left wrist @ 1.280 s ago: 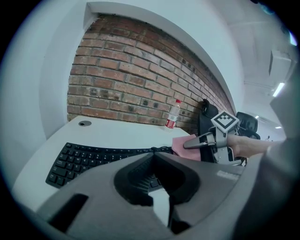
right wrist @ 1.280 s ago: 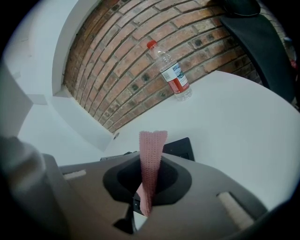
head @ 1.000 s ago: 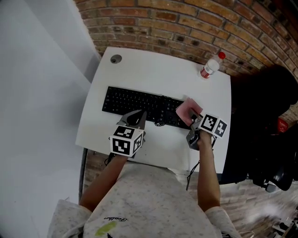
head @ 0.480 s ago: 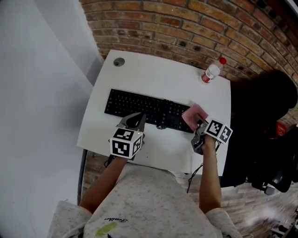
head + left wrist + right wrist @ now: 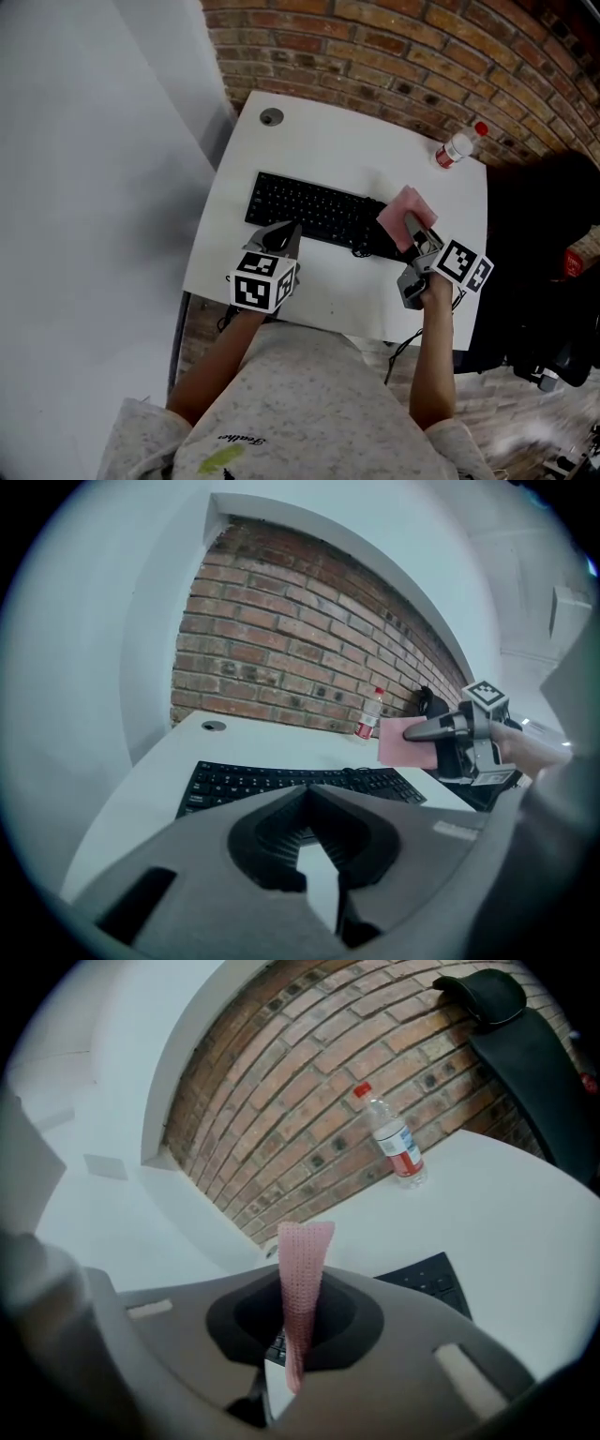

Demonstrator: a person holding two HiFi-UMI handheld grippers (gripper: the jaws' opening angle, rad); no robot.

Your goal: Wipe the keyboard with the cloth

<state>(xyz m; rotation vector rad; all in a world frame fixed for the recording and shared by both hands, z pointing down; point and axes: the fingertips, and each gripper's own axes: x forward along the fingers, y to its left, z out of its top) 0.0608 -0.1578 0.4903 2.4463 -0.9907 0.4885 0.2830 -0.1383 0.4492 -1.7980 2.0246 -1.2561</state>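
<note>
A black keyboard (image 5: 319, 214) lies across the white desk (image 5: 356, 150). My right gripper (image 5: 415, 230) is shut on a pink cloth (image 5: 405, 208) at the keyboard's right end. In the left gripper view the cloth (image 5: 405, 742) hangs in the air above that end, clear of the keys (image 5: 291, 782). In the right gripper view the cloth (image 5: 300, 1269) stands upright, pinched between the jaws. My left gripper (image 5: 284, 236) rests near the keyboard's front edge, left of centre, with its jaws shut and nothing between them (image 5: 305, 797).
A plastic bottle with a red cap (image 5: 459, 145) stands at the desk's back right corner, by the brick wall. A round cable grommet (image 5: 272, 117) sits at the back left. A dark chair (image 5: 544, 244) is to the right, and a cable hangs off the front edge.
The head view has shifted, so the desk sits further right in frame. My right gripper has carried the cloth slightly toward the keyboard's right end. The left gripper has kept its place.
</note>
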